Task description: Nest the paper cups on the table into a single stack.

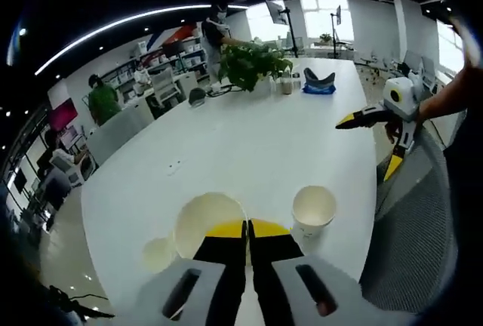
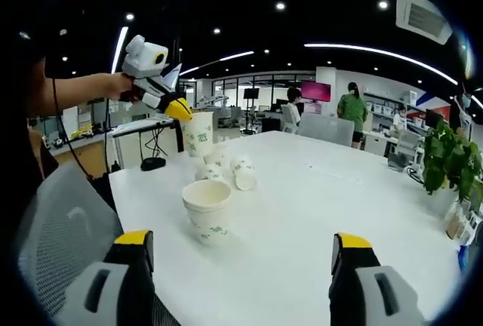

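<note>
A long white table [image 1: 249, 145] ran down the office, and a leafy potted plant [image 1: 253, 63] stood toward its far end, with a blue-and-dark object [image 1: 318, 81] lying just beside it. A grey mesh chair back [image 1: 423, 228] sat at the table's edge. A person in a green top [image 1: 102, 99] stood off by the shelves [image 1: 177, 53]; another person in dark clothes [image 1: 215, 32] stood behind the plant. From the right gripper view, the green-topped figure [image 2: 352, 109] stood beyond the table near a magenta screen [image 2: 315, 90], and ceiling light strips [image 2: 370, 50] glowed overhead.
</note>
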A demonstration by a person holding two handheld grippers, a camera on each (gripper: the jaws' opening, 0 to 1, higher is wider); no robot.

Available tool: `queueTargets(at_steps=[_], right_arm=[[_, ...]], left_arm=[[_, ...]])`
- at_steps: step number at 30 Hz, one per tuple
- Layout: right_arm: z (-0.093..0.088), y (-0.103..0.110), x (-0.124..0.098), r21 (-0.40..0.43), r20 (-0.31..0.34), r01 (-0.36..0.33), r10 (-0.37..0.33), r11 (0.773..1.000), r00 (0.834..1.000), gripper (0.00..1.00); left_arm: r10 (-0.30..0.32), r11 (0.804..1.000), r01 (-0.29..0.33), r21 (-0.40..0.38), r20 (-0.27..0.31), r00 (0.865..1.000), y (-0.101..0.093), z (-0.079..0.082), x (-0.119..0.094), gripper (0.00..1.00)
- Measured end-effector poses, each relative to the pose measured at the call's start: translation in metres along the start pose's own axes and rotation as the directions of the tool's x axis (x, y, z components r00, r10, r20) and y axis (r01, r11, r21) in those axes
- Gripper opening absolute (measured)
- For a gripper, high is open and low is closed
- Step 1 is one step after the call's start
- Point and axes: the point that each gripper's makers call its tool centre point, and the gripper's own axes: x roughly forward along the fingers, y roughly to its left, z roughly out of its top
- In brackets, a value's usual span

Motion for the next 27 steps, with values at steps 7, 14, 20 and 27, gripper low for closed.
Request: queueTargets(at_steps=[7,14,20,27], right_arm=[[-0.001,-0.001,0.000,-0.004,-0.004,0.003,-0.003,1.000,1.000,1.00],[-0.002,-0.001,-0.001,-0.005,-0.007,0.007,-0.007,1.000,1.000,1.00],[-0.002,-0.001,-0.001,-0.003,-0.006,0.010,-0.010,1.000,1.000,1.00],[-0.003,-0.002,-0.001,-0.002,-0.009,0.013,-0.013,1.000,1.000,0.99]], left_arm=[[-0.071,0.997,0.070,0.021,0.046,0.996,-0.030,0.024,0.005,0.00],[-0.120,0.992,0.118,0.050,0.044,0.992,-0.052,0.028,0.015,0.00],[-0.164,0.985,0.161,0.057,0.047,0.985,-0.073,0.030,0.023,0.00],[-0.192,0.979,0.189,0.071,0.034,0.981,-0.092,0.024,0.037,0.00]])
